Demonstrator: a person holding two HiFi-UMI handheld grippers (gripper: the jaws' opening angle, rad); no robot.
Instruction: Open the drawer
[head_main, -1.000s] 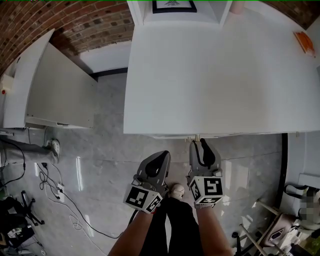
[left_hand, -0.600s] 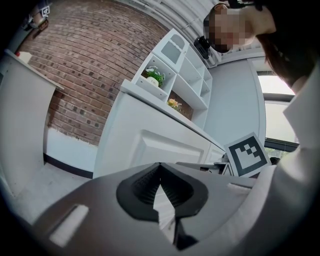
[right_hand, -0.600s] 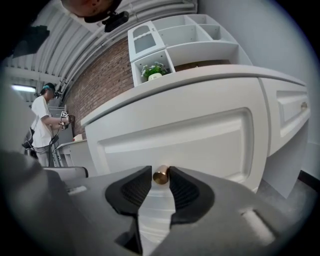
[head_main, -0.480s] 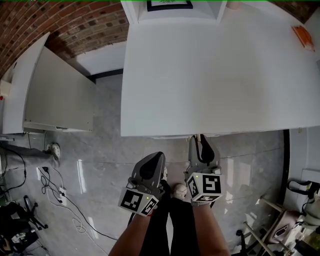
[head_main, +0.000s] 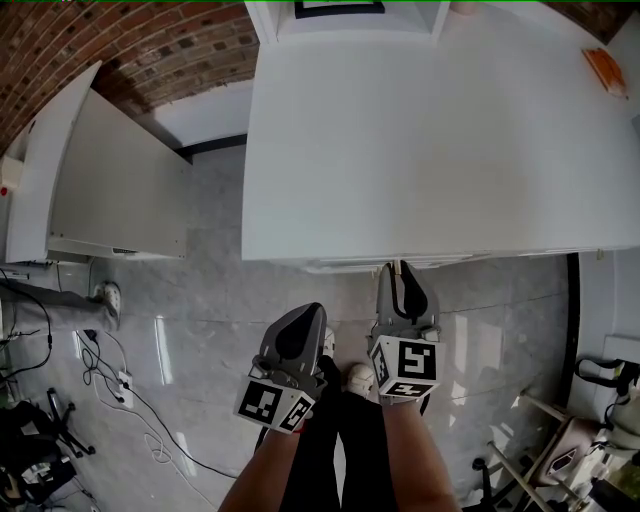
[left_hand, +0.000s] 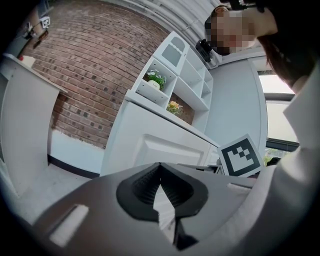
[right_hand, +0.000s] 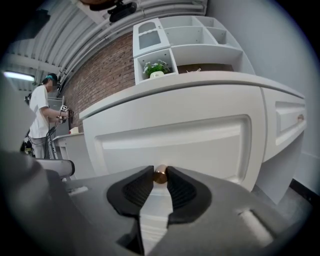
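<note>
A steep downward view shows a broad white worktop (head_main: 430, 140) over a grey marbled floor (head_main: 220, 300), with a brick wall (head_main: 150, 40) behind. The drawer (right_hand: 175, 135) is a white panelled front just under the worktop's near edge, straight in front of you.

Your right gripper (head_main: 396, 272) reaches up to that edge. In the right gripper view its dark ribbed fingers (right_hand: 132, 192) have just been closing. They now pinch the drawer's small round brass knob (right_hand: 160, 174) between their tips, one pad touching each side.

Your left gripper (head_main: 311, 310) hangs lower and to the left, clear of the drawer, over the floor. In the left gripper view its fingers (left_hand: 140, 187) meet at the tips with nothing between them. The drawer front and the right gripper's marker cube (left_hand: 241, 156) show beyond.

Above the worktop stands a white shelf unit holding a small green plant (right_hand: 156, 67). A second white cabinet (head_main: 120, 180) stands well apart to the left, and cables (head_main: 110, 375) trail on the floor near it. A person (right_hand: 39, 112) stands far off at the left of the right gripper view.
</note>
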